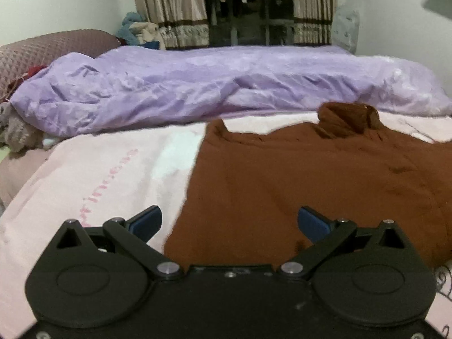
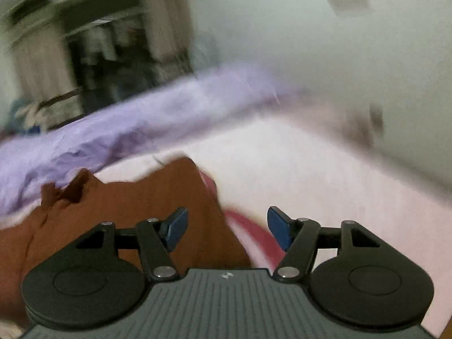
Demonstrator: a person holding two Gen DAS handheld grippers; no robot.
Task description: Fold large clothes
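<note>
One brown garment (image 1: 296, 183); one purple quilt (image 1: 197, 84); one pillow (image 1: 42, 50) — two curtains (image 1: 169, 8).

The pale pink cotton bedsheet (image 1: 93, 175) carries a line of darker pink printed lettering (image 1: 108, 186) running up its surface in the left wrist view; the letters are too blurred to read with certainty. The grey ribbed plastic gripper body (image 2: 226, 305) shows a small white emblem (image 2: 226, 275) without legible letters. Nothing else is readable.
</note>
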